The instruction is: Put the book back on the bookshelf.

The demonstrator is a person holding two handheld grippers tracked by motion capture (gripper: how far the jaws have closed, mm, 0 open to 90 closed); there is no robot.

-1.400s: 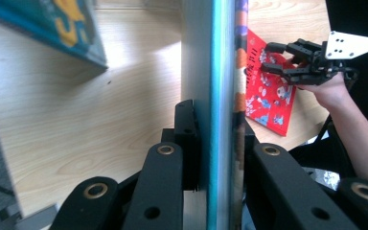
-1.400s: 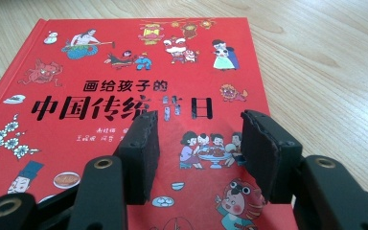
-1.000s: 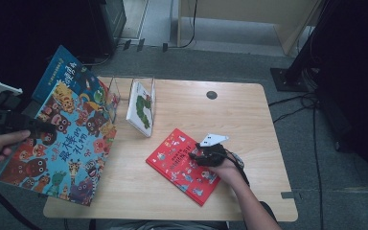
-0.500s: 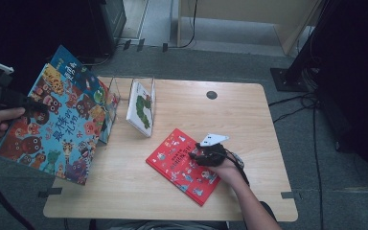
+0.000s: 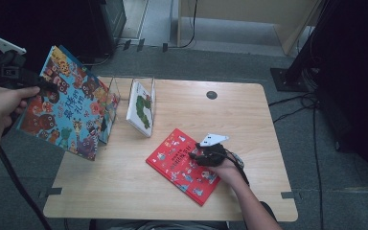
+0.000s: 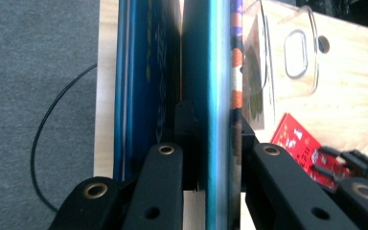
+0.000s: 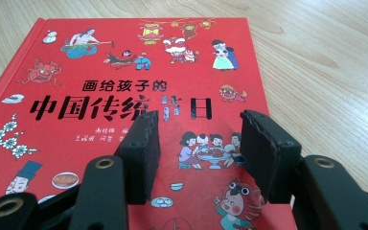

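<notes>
The large picture book (image 5: 69, 110), its cover crowded with cartoon animals on blue, hangs tilted off the surface's left edge, beside the clear book stand (image 5: 112, 98). The left gripper (image 6: 206, 158) is clamped on its upper edge. To seat it well, the book should be squared upright and lowered into the stand's open slot, clear of the white book (image 5: 141, 108). The right gripper (image 7: 199, 143) rests part-open, holding nothing, over the red book (image 5: 184, 165) near the front edge.

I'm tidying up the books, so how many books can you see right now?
3. A big blue picture book is clamped in the left claw off the table's left edge, a white book stands in the clear rack, and a red book lies flat under the right claw.
</notes>
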